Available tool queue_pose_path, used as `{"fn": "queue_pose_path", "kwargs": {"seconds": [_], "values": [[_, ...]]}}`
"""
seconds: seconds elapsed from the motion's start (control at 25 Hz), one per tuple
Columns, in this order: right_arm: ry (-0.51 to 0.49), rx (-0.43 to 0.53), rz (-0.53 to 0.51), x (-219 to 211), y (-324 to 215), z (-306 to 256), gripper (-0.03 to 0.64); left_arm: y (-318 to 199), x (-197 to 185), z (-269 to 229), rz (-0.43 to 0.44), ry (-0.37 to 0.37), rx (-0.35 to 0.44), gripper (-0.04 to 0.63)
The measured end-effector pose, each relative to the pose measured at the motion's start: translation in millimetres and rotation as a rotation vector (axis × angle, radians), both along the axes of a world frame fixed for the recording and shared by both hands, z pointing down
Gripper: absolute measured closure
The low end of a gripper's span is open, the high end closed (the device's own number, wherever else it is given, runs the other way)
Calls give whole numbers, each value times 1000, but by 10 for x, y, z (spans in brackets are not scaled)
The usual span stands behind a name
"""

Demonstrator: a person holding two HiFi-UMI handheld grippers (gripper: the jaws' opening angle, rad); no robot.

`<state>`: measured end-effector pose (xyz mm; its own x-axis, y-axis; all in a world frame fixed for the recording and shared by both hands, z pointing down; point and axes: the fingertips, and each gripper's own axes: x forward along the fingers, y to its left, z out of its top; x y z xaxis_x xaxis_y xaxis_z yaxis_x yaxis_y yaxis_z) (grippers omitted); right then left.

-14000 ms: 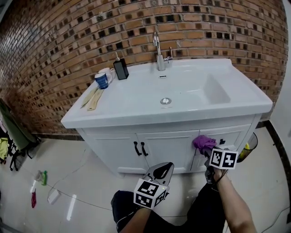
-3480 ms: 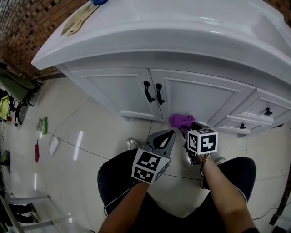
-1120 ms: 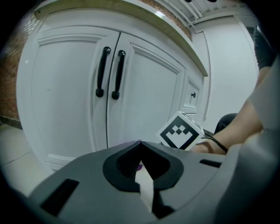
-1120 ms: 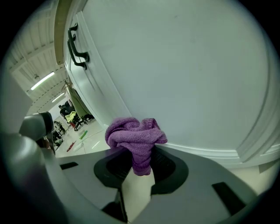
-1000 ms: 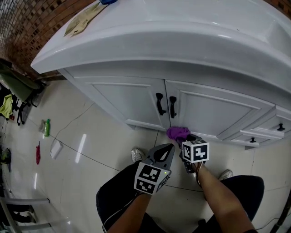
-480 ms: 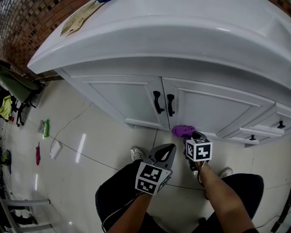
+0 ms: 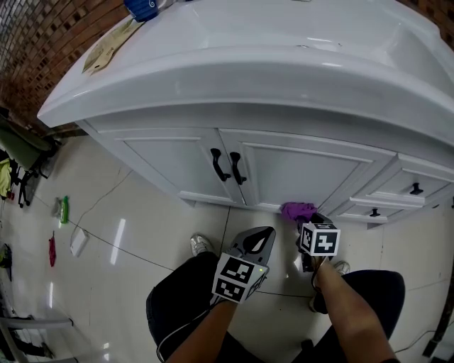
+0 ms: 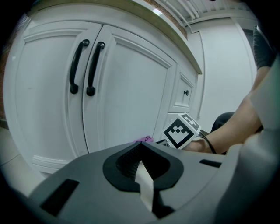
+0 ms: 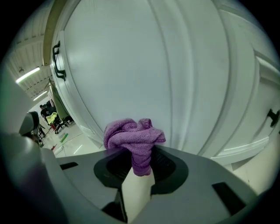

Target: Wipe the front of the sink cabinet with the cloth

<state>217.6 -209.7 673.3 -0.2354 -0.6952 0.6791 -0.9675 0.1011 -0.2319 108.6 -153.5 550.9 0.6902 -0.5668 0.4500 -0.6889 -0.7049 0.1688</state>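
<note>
- Brick wall (image 7: 28, 42) behind and pale tiled floor (image 7: 142, 234) below; white sink cabinet (image 7: 298, 170) fills the head view, seen steeply from above.
- White sink top (image 7: 284, 42) overhangs the cabinet front. At the top's far left corner: blue cup (image 7: 142, 8), with a flat tan object (image 7: 106, 44) just in front of it.
- Cabinet front: two doors with a pair of black door handles (image 7: 225, 166) side by side at the centre seam. Right of the doors, two drawers with small black knobs (image 7: 415, 188).
- Purple cloth (image 7: 298, 210) sits at the bottom rail of the cabinet's right-hand door, right of and below the handles.
- Right gripper (image 9: 138, 162): jaws clenched on the cloth, bunched wad sticking out past the tips, facing the door panel. Wad at or just off the panel; contact not confirmed.
- Left gripper (image 8: 140, 151): jaws closed together, nothing between them. In the head view it hangs back from the cabinet, below the handles, near the right gripper's left side.
- Person's dark-trousered knees and a shoe (image 7: 201, 244) on the floor in front of the cabinet.
</note>
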Motion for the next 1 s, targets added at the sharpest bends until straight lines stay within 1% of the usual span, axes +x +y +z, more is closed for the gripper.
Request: {"fn": "queue_pose_path", "kwargs": {"seconds": [0.12,0.28,0.4,0.52,0.6,0.68,0.8,0.88,1.0], "values": [[24,-5,35,256,74,-9,502,10,125,-6,13,0,3,592],[39,-7,57,461,166,-26,502,50,241,-4,32,-3,1,592],[28,-13,118,613,226,-15,502,50,251,2,28,-6,0,592],[16,-43,197,781,323,70,502,66,237,5,25,-9,-4,592],[13,-58,224,819,355,107,502,68,210,10,22,-8,-3,592],[30,-63,199,742,363,122,502,65,168,23,15,-7,-6,592],[76,-33,66,420,307,68,502,48,87,40,2,-3,-8,592],[75,1,-7,161,228,13,502,16,-12,54,-13,-6,-8,592],[50,23,-83,-209,141,6,502,-22,-208,105,-46,-12,-18,592]]}}
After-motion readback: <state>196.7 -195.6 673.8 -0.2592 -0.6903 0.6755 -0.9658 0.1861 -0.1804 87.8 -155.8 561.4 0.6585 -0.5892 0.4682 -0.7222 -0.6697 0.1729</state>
